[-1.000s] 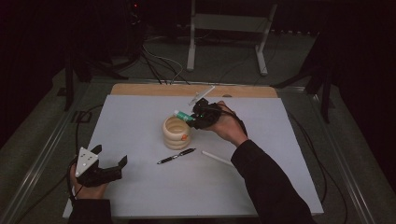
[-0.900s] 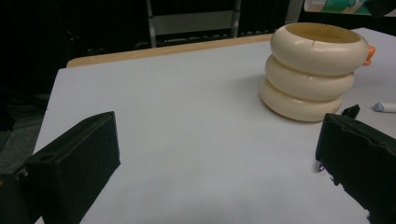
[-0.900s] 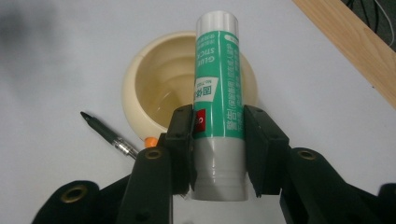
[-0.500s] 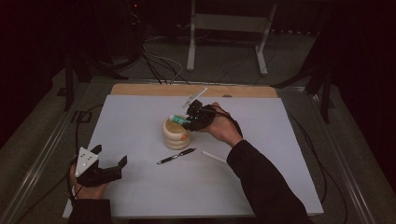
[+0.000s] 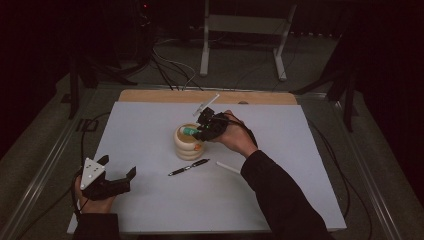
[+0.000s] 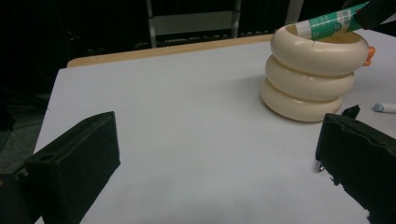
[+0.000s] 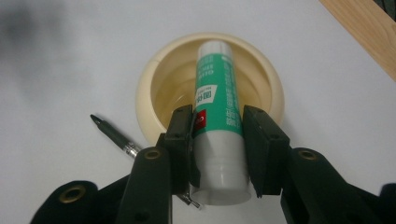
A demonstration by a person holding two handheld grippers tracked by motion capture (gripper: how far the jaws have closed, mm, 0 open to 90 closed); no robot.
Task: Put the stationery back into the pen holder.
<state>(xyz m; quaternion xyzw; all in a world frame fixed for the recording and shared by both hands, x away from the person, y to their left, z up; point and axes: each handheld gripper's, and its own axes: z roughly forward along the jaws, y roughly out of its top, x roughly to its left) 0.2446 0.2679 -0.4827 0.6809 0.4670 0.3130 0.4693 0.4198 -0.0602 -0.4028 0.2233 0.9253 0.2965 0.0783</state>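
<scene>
Green-and-white, the glue stick [image 7: 218, 116] sits clamped between the jaws of your right gripper [image 5: 206, 126], its far end tipped over the mouth of the cream ringed holder [image 5: 188, 142] near the middle of the white table [image 5: 300, 150]. The stick lies at a slant rather than upright, so if you let go now it is likely to catch the rim, tip out and roll across the table. Lower it too hard against the wall and the light holder could topple or slide toward the black pen [image 5: 188, 167] lying just in front of it. Your left gripper [image 5: 117, 172] rests well apart at the near left corner, jaws spread and empty, so nothing steadies the holder.
</scene>
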